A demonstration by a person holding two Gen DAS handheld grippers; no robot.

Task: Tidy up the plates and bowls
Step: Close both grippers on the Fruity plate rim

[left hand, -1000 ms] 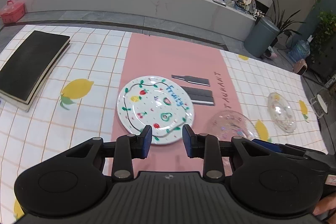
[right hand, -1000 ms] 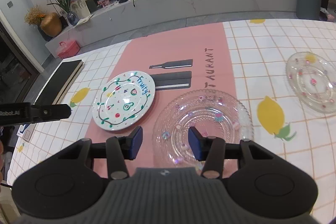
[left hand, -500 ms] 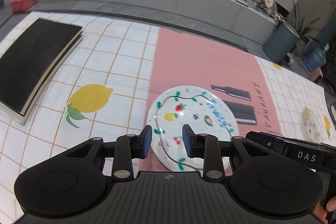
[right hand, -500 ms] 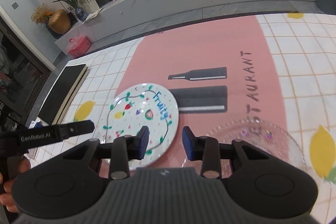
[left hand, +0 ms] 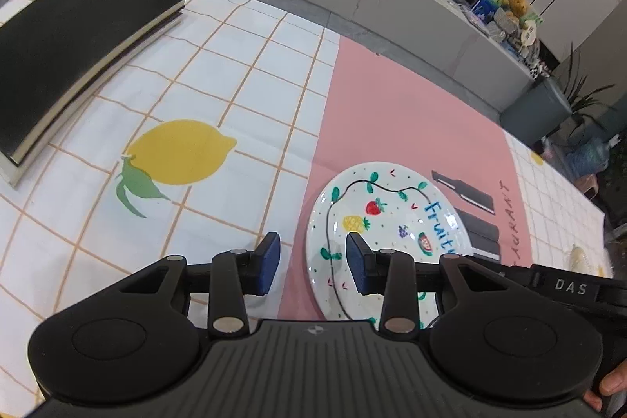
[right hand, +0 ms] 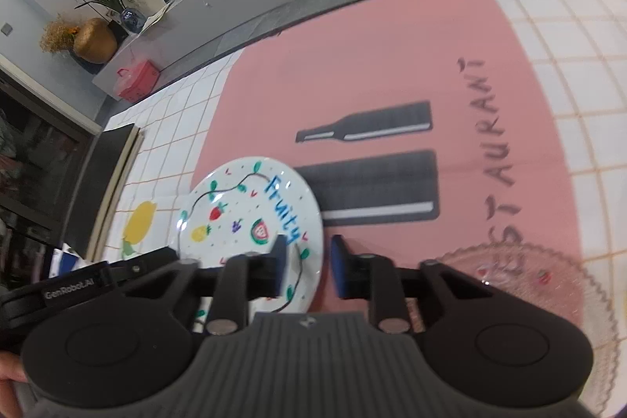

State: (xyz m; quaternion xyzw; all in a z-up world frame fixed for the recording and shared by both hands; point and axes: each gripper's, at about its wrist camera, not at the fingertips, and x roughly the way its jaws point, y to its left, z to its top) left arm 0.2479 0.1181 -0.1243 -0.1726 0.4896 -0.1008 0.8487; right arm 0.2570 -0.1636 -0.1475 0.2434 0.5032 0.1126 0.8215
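Both claws have dropped in on the white "Fruity" plate (left hand: pixel 392 222) over the last sec; it now fills the near field in both wrist views, where earlier it sat well ahead of the fingers. Plate itself hasn't shifted: flat on the pink runner (left hand: pixel 411 112), left rim near the runner's edge, beside the printed bottle graphic.

Left claw (left hand: pixel 313 263): jaws have just been opening, now spread. Left rim of plate sits in the gap, blue pads either side, no contact visible. Nothing held.

Right claw (right hand: pixel 307 269): jaws have just been closing, gap narrow but not pressed together. Plate's right rim lies between the pads; can't see pads pressing on it, looks like pre-pinch.

Clear glass plate (right hand: pixel 548 280) w/ scalloped edge lies to the right on the runner, partly behind the right claw's body, untouched. Black book (left hand: pixel 70 65) far left on the tabletop (left hand: pixel 235 65), well apart.

Read: 2-sided approach to the Fruity plate, one claw per rim. Probably lift next, maybe stack w/ the glass one. Thin rim flat on cloth, so pads need to get under the edge; slip risk.
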